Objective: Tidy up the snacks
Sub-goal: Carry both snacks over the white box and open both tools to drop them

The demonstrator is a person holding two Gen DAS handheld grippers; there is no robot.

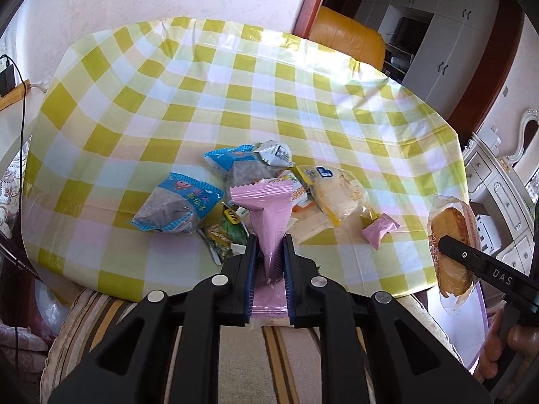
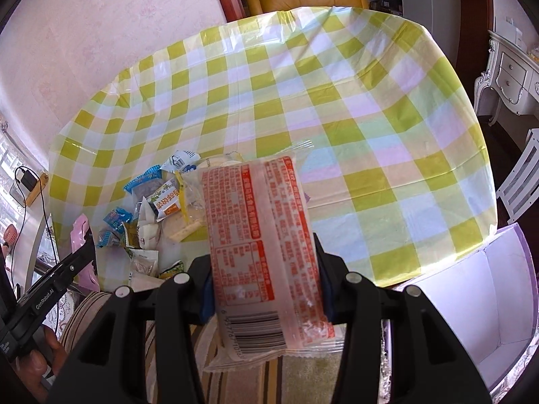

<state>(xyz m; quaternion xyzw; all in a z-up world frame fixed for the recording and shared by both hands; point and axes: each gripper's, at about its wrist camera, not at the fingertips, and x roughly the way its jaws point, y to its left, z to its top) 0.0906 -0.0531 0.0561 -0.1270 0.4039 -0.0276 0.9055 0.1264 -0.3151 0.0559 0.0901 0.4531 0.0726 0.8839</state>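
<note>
Left gripper (image 1: 269, 252): fingers (image 1: 251, 262) closing tight on a pink snack packet (image 1: 266, 208), pinching it low at a narrow waist, upper part standing free ahead of the fingertips.

Right gripper (image 2: 266, 269): fingers (image 2: 328, 289) clamping a clear-wrapped bread packet with red print (image 2: 262, 235) across its width, barcode end hanging back behind the pads.

Both loads riding clear above the bench (image 1: 235, 94) in its green-checked cloth. Remaining snack pile (image 1: 249, 181) lying just beyond the left fingers; a small pink sweet (image 1: 379, 229) sitting apart, to their right. White open box (image 2: 471, 286) standing low to the right of the right fingers, beside the bench edge; judging it the likely destination.

Risks, as judgement:
- Pink packet slipping or twisting out, owing to slick film and a thin pinch.
- Bread being crushed by side pressure.
- Grippers colliding, travelling near each other.
- Overhanging wrapper snagging the box wall on release.
</note>
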